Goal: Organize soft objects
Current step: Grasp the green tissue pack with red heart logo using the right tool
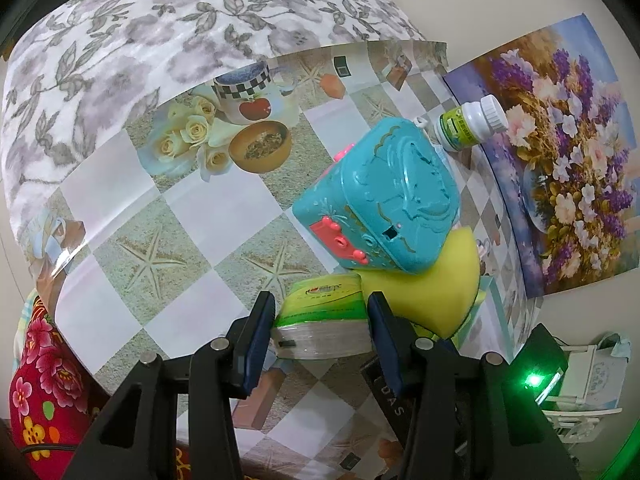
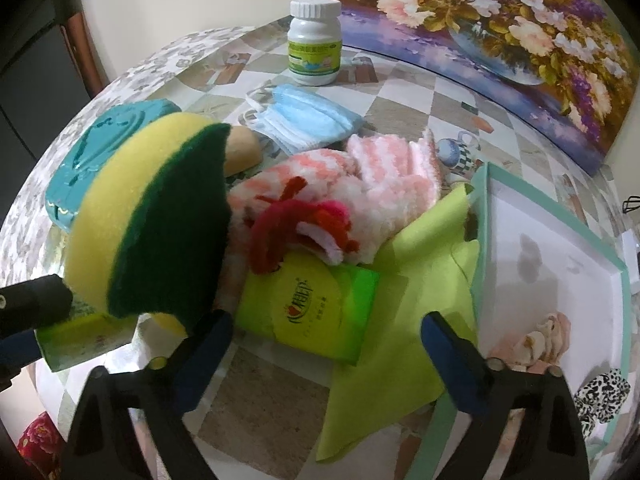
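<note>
My left gripper (image 1: pixel 321 314) is shut on a green tissue pack (image 1: pixel 325 298), its blue pads pressing both sides. A yellow and green sponge (image 1: pixel 444 280) leans just right of that pack, under a teal toy box (image 1: pixel 380 200). In the right wrist view, my right gripper (image 2: pixel 328 340) stands open over a second green tissue pack (image 2: pixel 308 312), which lies between the fingers with a gap on each side. That pack rests partly on a lime cloth (image 2: pixel 404 320). The sponge (image 2: pixel 152 220) is at the left, above the held pack (image 2: pixel 84 340).
A pink fluffy cloth (image 2: pixel 372 184), a red fuzzy item (image 2: pixel 288 220), a blue face mask (image 2: pixel 308 120) and a white bottle (image 2: pixel 316 44) lie beyond. A white tray (image 2: pixel 560 240) with a teal rim at the right holds a pink item (image 2: pixel 536 340) and a leopard-print scrunchie (image 2: pixel 604 396).
</note>
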Demonstrator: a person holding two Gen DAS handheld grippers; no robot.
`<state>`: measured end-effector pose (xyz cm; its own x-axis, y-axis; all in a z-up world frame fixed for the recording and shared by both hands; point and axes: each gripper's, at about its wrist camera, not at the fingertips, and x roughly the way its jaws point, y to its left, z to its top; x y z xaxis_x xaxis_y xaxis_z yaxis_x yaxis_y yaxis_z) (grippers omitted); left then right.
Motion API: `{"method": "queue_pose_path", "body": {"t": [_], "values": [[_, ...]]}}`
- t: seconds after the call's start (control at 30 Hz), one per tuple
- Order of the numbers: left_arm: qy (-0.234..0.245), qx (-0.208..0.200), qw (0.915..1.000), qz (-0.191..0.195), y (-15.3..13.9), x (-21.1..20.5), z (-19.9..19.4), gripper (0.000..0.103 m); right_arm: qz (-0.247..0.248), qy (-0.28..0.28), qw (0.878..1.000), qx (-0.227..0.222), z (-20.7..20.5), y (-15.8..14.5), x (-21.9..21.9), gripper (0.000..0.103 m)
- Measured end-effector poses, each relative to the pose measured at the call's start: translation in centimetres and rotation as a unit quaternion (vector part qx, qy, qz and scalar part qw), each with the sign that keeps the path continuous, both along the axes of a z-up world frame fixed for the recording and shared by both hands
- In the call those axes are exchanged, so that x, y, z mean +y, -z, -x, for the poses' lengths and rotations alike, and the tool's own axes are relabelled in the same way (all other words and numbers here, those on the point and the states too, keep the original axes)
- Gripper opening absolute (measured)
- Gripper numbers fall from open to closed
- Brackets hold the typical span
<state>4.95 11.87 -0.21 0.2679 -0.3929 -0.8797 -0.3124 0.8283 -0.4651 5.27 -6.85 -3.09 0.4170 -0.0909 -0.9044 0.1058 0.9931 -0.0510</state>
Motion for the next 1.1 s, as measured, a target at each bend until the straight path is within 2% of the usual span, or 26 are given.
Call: {"method": "queue_pose_path", "body": {"t": [0.17, 0.27, 0.6, 0.83, 1.1], "values": [[-0.001, 0.001, 1.0, 0.0, 0.0, -0.1, 0.0, 0.049, -0.016, 0.002, 1.0, -0.001, 0.0, 0.0, -0.5, 0.075], [0.0, 0.001, 1.0, -0.001, 0.0, -0.3, 0.0, 0.049, -0.024, 0.007, 1.0, 0.001, 0.1, 0.0, -0.9, 0.069], [0.002, 0.005, 1.0, -0.005, 0.2, -0.8, -0.2, 0.049, -0.035, 0.016, 0.999, 0.003, 1.0, -0.3, -1.6, 0.067], [0.004, -0.006, 0.9999, -0.008, -0.3, -1.1, -0.3, 0.049, -0.055, 0.029, 0.998, -0.018, 2.2, -2.2, -2.2, 0.067], [0.008, -0.052, 0.9983, -0.027, -2.4, -1.5, -0.4, 0.049, -0.073, 0.057, 0.995, -0.049, 3.4, -5.0, -3.6, 0.067]]}}
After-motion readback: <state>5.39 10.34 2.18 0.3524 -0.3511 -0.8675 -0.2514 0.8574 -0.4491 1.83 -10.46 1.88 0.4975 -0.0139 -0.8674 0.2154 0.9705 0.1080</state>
